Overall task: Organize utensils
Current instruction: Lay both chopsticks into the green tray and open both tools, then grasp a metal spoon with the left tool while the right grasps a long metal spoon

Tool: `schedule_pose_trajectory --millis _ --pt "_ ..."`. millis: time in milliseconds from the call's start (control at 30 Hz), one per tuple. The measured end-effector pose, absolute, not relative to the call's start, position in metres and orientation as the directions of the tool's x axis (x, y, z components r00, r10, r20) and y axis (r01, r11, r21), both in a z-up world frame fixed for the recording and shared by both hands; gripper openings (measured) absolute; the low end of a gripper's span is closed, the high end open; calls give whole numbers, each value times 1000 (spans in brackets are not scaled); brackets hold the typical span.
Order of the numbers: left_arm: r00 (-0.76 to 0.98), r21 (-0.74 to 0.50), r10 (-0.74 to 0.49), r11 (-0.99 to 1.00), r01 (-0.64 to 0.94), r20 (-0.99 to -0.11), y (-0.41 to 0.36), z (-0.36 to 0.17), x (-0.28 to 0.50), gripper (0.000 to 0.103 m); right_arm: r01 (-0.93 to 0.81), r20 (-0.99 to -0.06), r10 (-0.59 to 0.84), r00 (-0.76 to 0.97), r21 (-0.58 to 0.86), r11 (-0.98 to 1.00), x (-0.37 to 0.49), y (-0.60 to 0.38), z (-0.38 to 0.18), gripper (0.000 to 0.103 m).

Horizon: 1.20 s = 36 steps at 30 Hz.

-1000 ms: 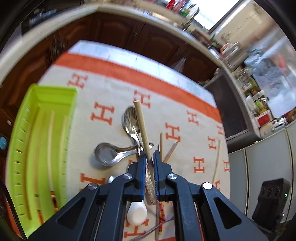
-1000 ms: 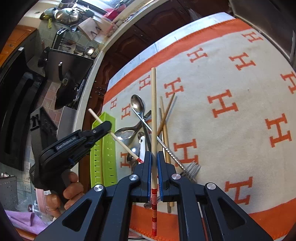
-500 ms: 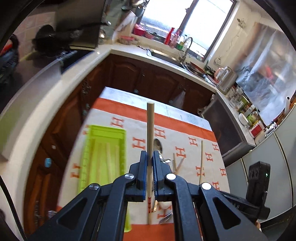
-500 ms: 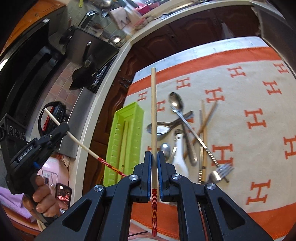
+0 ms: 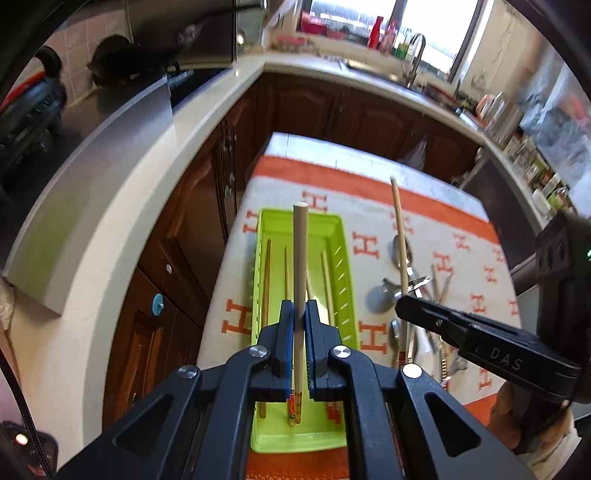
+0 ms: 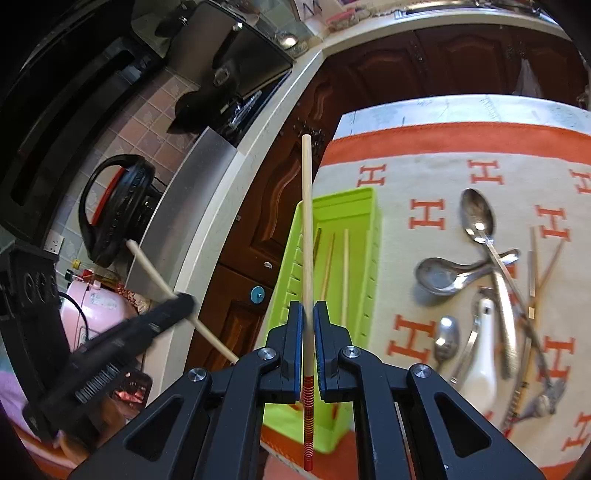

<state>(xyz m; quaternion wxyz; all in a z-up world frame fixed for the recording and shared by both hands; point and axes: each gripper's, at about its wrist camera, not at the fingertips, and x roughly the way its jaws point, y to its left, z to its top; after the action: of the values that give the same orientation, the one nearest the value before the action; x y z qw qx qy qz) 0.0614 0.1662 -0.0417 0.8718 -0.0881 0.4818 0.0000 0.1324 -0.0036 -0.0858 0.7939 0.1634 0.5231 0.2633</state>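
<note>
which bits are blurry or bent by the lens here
Left wrist view: countertop bows under fisheye, window is washed out, held chopstick stays sharp. Right wrist view: left gripper smears with motion blur, steel spoon shows soft glare.

Left gripper [image 5: 300, 314] clamps a chopstick [image 5: 299, 258] above the green tray [image 5: 343, 236].

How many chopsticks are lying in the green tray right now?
3 in the tray: one chopstick by its left wall, one left of centre, one near its right wall. The held chopstick in the left tongs may hide another.
</note>
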Motion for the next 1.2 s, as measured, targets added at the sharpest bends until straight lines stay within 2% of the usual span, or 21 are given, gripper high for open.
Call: schedule_pose_trajectory --millis 233,300,333,567,633,700,1200 --pt "486 -140 -82 987 -84 -870 164 -80 87 6 -233 -803 536 260 487 842 159 29 -126 6" --pt "480 -131 -70 987 -94 -874 164 -87 90 19 -230 -821 517 243 469 853 162 33 -138 7" --pt "480 -127 -64 987 -101 -875 165 -90 91 22 -225 -829 509 233 463 857 164 35 -143 7" --pt "484 -109 -33 985 -131 -875 167 -98 91 30 -197 -857 479 188 445 874 172 38 -171 8" --pt "482 -122 -40 983 -139 -875 171 -99 88 34 -191 -859 478 185 445 875 172 38 -174 10" --pt "483 -132 -43 980 -151 -875 174 -100 86 44 -193 -860 477 182 445 875 173 39 -175 12" --pt "489 -128 -49 983 -130 -871 166 -96 68 44 -228 -876 457 156 418 879 143 23 -170 13"
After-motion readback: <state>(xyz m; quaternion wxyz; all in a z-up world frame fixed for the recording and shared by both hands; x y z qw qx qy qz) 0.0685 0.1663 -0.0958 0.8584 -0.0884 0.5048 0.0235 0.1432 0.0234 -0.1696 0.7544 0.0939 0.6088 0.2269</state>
